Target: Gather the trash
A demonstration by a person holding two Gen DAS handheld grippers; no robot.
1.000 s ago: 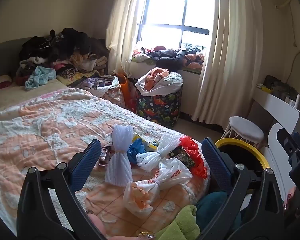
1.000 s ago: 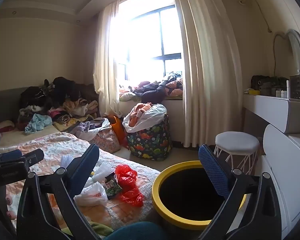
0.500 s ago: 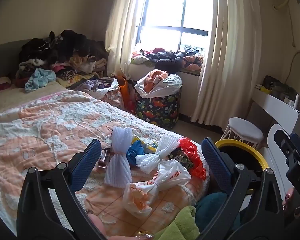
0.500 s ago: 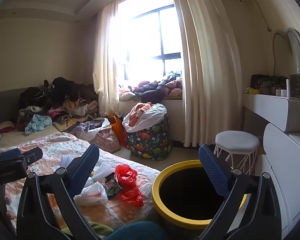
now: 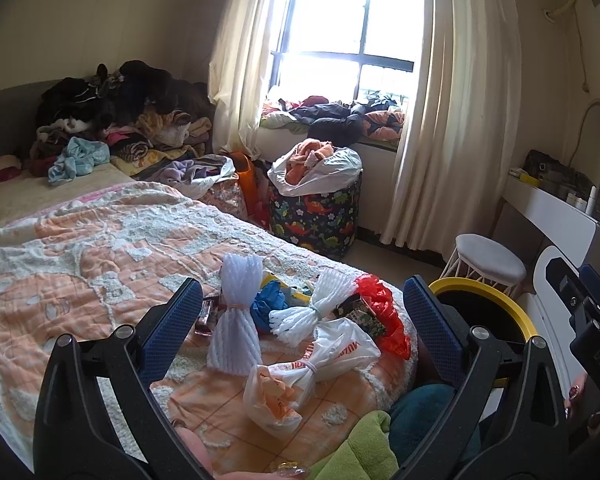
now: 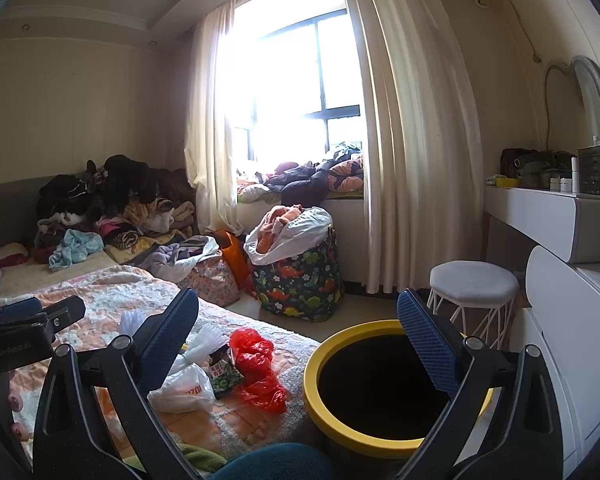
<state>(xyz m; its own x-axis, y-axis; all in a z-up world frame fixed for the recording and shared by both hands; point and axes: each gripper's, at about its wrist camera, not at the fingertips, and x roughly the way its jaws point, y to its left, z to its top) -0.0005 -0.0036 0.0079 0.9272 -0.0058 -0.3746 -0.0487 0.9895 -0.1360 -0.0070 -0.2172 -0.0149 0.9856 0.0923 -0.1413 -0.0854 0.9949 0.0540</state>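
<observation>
Trash lies on the bed corner: two white foam nets (image 5: 236, 320), a knotted white plastic bag (image 5: 312, 368) (image 6: 184, 390), a red plastic bag (image 5: 380, 312) (image 6: 256, 364), a blue scrap (image 5: 270, 304) and a dark printed wrapper (image 5: 360, 314) (image 6: 222, 372). A yellow-rimmed black bin (image 6: 380, 388) (image 5: 484, 300) stands on the floor beside the bed. My left gripper (image 5: 300, 332) is open and empty, above the trash. My right gripper (image 6: 300, 344) is open and empty, over the bin's near edge.
The bed's orange patterned quilt (image 5: 80, 264) fills the left. Clothes pile (image 5: 112, 120) at the headboard. A dinosaur-print laundry basket (image 6: 300, 276) and white stool (image 6: 472, 288) stand by the window. A white dresser (image 6: 572, 320) is at right. Green and teal cloth (image 5: 380, 440) lies near me.
The left wrist view has shifted slightly; the trash pile sits a little lower and closer. The right gripper has barely moved. Both stay open.
</observation>
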